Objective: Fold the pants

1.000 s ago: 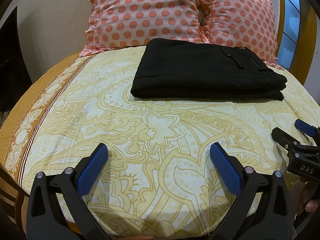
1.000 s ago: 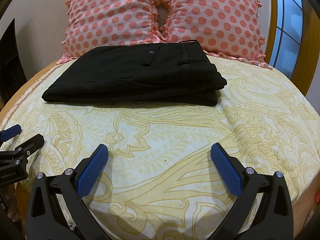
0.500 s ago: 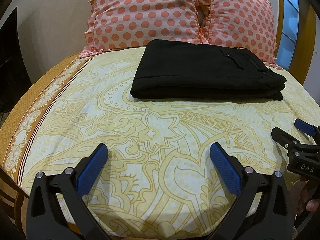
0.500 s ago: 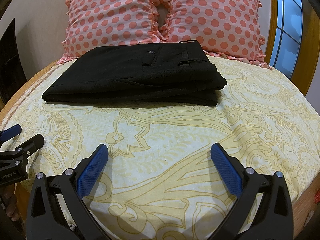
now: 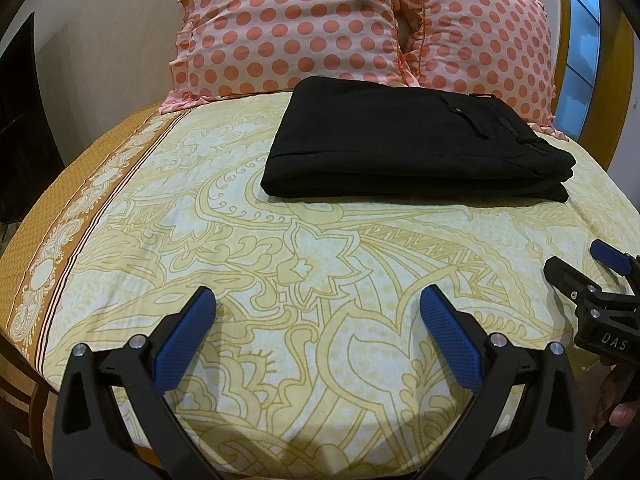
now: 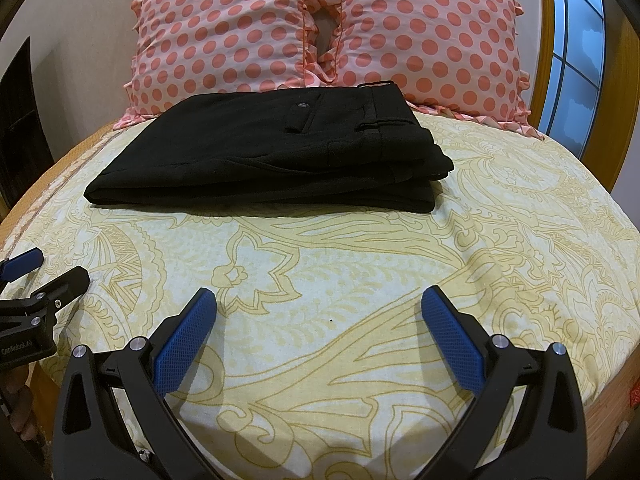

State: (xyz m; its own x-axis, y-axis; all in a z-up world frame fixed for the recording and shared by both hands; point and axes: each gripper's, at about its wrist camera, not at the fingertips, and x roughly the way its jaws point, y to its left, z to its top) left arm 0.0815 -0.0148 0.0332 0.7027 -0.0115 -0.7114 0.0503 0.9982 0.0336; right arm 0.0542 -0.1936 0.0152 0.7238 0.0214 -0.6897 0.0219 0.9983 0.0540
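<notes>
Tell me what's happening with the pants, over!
Left gripper open, empty. Right gripper open, empty. Black pants folded on the bed by the pillows. Nothing in the way.

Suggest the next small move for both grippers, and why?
Probably just back both away. The black pants already lie folded in a neat stack near the polka-dot pillows, and the left gripper and right gripper are open, empty, short of the fabric.
</notes>
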